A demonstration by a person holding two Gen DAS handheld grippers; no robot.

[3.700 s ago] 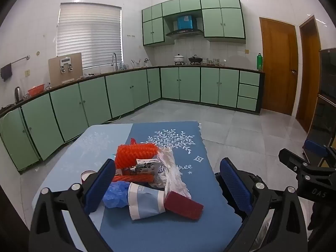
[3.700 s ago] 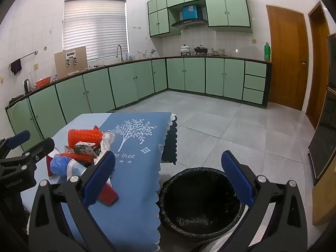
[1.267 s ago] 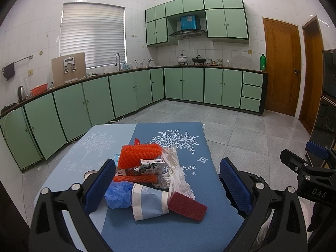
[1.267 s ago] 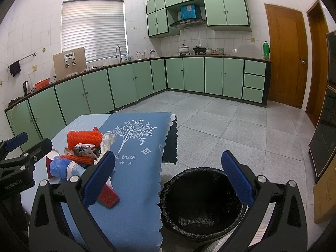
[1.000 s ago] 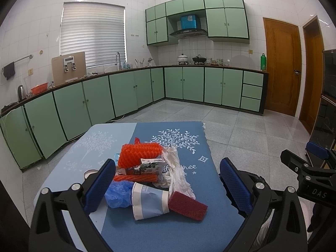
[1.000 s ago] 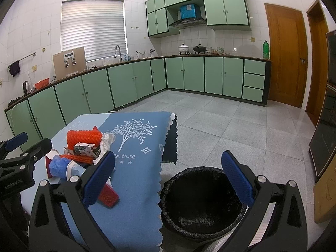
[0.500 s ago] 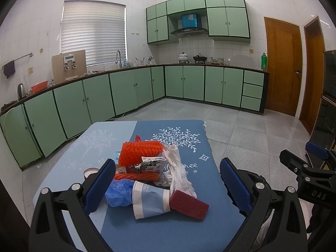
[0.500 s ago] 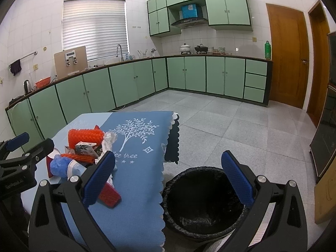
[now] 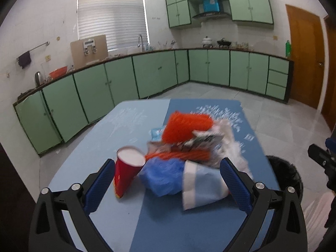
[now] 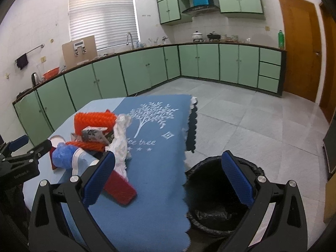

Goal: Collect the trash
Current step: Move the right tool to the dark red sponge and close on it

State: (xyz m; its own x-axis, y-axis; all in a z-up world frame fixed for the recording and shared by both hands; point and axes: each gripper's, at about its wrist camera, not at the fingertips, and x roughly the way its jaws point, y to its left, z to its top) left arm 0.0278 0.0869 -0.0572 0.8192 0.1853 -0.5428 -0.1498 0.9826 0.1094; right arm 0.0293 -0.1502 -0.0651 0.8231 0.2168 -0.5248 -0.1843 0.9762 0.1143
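Nearer now, the left gripper (image 9: 167, 183) gapes wide around the red paper cup (image 9: 126, 173) and crumpled blue plastic bag (image 9: 164, 176); the right gripper (image 10: 168, 180) gapes empty above the black-lined round bin (image 10: 222, 195).

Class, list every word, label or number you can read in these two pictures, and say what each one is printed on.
"tree": on the blue tablecloth, under the white tree print; the word before it is unclear.
Lettering on the left claw body: too small to read.
Print on the small carton in the trash pile: blurred.
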